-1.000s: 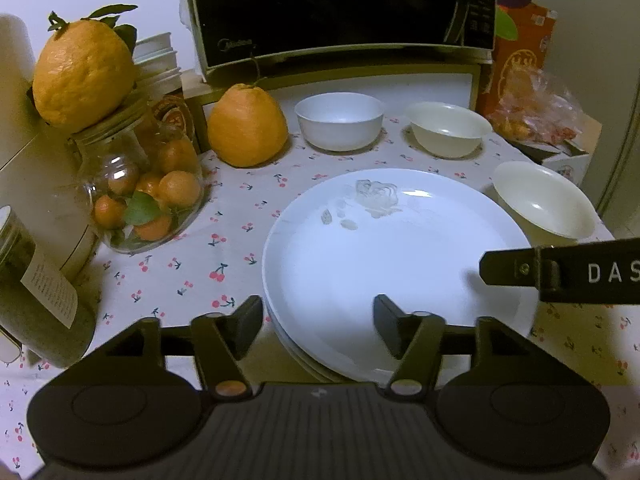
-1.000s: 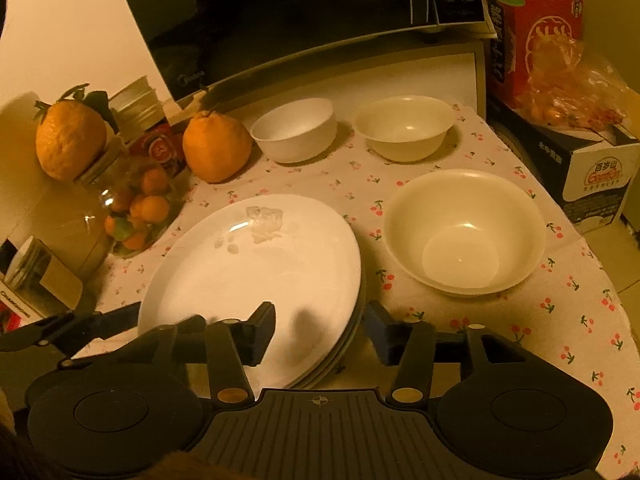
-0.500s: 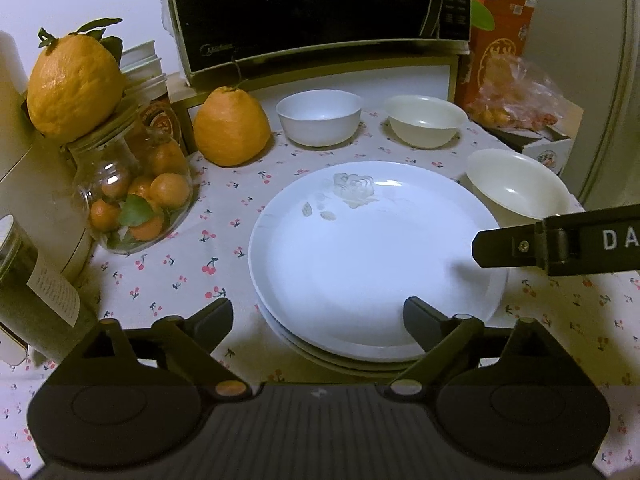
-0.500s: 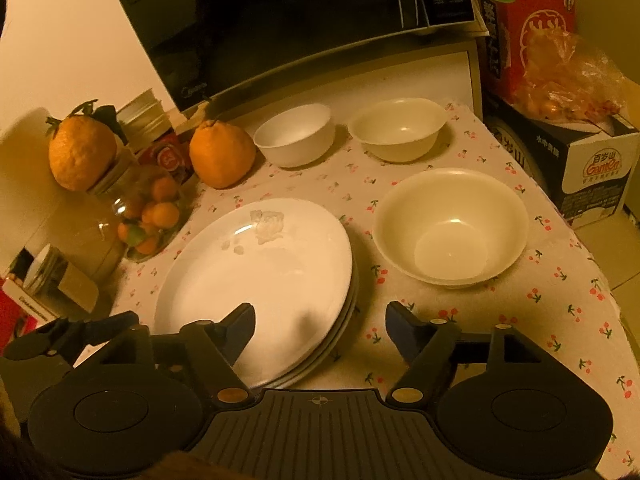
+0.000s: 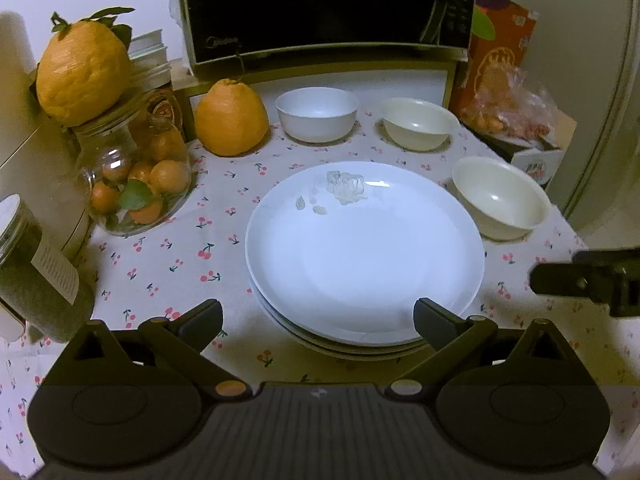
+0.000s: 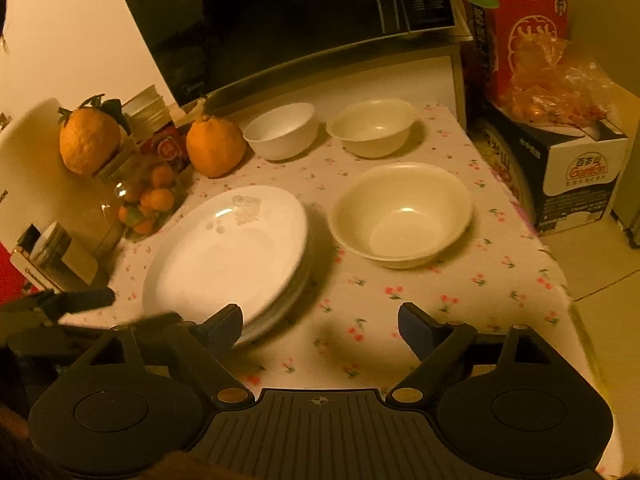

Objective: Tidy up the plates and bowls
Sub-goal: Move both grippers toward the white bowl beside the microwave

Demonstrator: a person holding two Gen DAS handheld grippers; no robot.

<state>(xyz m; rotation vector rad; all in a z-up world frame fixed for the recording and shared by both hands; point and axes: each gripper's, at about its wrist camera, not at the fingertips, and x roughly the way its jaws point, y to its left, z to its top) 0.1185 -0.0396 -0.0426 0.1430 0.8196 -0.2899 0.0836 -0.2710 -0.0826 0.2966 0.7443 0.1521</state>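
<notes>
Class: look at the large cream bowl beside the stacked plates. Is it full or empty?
Empty. The large cream bowl stands upright beside the stacked plates, and its bare inner bottom shows, with nothing in it.

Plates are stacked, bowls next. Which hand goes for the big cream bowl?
Right, probably. The right gripper, jaws opening and empty, faces the big cream bowl directly; the left gripper sits at the plate stack.

My left wrist feed looks cool and fairly bright, with a small glare streak on the top plate (image 5: 364, 256) and soft shadows under the bowls. My right wrist feed is dimmer with a heavy amber cast. The microwave door (image 6: 288, 20) reads almost black in both. Fisheye bending curves the edges and the corners go dark. The plate stack's near rim (image 6: 276, 312) smears slightly with motion blur.
</notes>
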